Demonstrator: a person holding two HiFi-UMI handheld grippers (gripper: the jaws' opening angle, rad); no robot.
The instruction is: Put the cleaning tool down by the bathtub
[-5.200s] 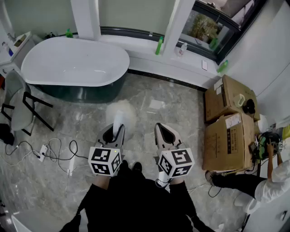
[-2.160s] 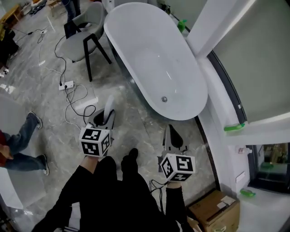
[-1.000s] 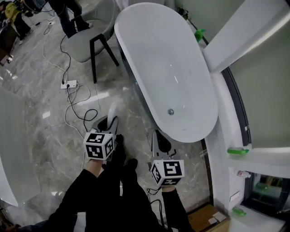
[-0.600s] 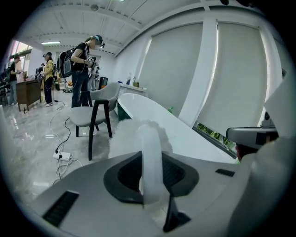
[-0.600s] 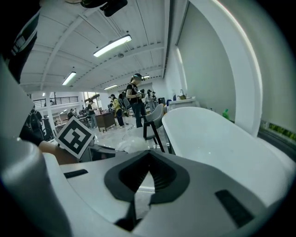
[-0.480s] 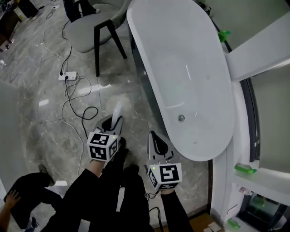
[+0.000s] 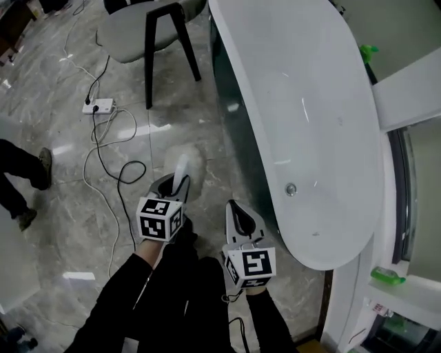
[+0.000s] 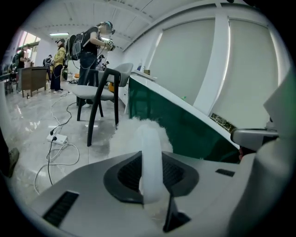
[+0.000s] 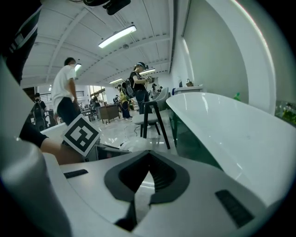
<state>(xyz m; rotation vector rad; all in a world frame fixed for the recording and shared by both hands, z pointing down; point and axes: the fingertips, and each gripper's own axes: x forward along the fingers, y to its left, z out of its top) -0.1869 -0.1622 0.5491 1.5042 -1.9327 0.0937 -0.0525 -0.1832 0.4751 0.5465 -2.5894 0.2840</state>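
Note:
The cleaning tool is a white fluffy duster point(image 7: 187, 160) on a pale handle point(image 8: 150, 162). My left gripper point(image 7: 173, 187) is shut on that handle, and the fluffy head point(image 8: 138, 134) sticks out ahead of it, low over the marble floor. The white bathtub point(image 7: 324, 138) with its dark green side point(image 8: 185, 129) runs along the right, close to the duster. My right gripper point(image 7: 238, 215) hangs beside the tub's near end. In the right gripper view its jaws point(image 9: 148, 159) meet at the tips with nothing between them.
A grey chair point(image 7: 148, 21) with black legs stands by the tub's far left side. A power strip point(image 7: 96, 105) and black cables point(image 7: 117, 172) lie on the floor at left. A person's foot point(image 7: 31, 172) shows at the left edge. Several people stand far off point(image 8: 88, 46).
Both grippers have sunk toward the floor beside the tub, which now looms larger. The duster stays gripped in the left gripper; the right one stays empty.

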